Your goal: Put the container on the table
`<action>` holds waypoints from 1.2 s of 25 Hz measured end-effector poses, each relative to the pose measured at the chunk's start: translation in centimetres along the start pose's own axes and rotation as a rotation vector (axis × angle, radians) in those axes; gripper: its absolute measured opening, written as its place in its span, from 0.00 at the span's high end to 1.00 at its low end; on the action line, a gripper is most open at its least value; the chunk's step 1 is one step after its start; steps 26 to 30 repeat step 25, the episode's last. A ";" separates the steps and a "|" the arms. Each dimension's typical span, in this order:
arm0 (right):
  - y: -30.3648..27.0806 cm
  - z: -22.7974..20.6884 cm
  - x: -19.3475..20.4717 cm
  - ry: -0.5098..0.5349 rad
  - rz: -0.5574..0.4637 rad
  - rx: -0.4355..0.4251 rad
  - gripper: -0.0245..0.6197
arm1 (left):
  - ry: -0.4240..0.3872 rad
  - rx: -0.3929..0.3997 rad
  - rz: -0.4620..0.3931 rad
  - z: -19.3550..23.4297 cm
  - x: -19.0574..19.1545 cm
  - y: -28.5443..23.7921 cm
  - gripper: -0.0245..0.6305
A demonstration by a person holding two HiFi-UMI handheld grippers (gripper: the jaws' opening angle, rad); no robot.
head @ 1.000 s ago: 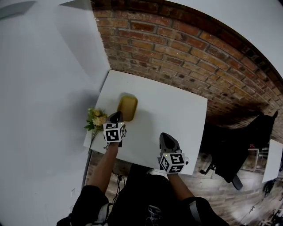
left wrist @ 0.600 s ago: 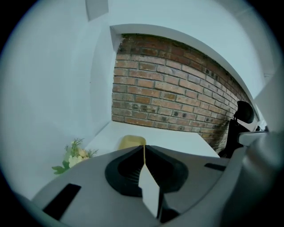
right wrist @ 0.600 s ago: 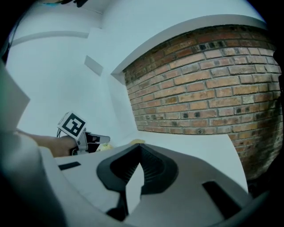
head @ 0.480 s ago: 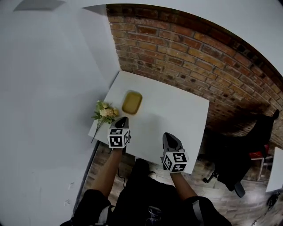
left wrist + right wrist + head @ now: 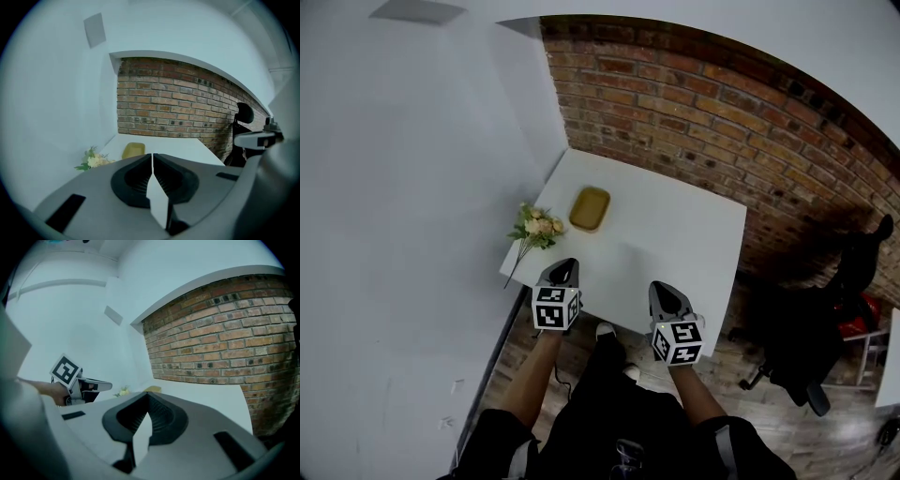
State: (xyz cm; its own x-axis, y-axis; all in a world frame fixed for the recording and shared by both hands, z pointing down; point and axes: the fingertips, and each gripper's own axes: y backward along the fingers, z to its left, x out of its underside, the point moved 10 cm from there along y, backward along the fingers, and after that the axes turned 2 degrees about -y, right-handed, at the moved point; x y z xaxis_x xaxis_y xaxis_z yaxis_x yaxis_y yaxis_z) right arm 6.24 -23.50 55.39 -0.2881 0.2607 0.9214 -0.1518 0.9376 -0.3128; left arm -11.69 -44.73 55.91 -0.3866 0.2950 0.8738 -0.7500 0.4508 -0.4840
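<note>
A bunch of flowers (image 5: 537,227) lies at the table's (image 5: 675,244) left edge, and the yellow container (image 5: 590,208) sits on the table just beside it. The head view shows the left hand-held gripper (image 5: 563,268) at the near edge, well apart from the container. Only its own view shows its jaws pressed together on nothing. The right hand-held gripper (image 5: 662,289) is likewise closed and empty in its own view, which also shows the left one's marker cube (image 5: 65,371).

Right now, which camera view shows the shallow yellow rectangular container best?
The head view: the shallow yellow rectangular container lies whole, seen from above, on the white table. The left gripper view shows it low and foreshortened; the right gripper view shows only a sliver.
</note>
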 end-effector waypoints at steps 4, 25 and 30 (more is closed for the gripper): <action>1.6 0.7 1.3 0.005 0.007 -0.012 0.93 | -0.001 0.009 -0.012 -1.6 1.3 2.5 0.93; 4.3 1.5 2.3 0.038 0.015 -0.025 0.93 | 0.027 0.001 -0.056 -4.2 4.1 6.4 0.93; 4.3 1.5 2.3 0.038 0.015 -0.025 0.93 | 0.027 0.001 -0.056 -4.2 4.1 6.4 0.93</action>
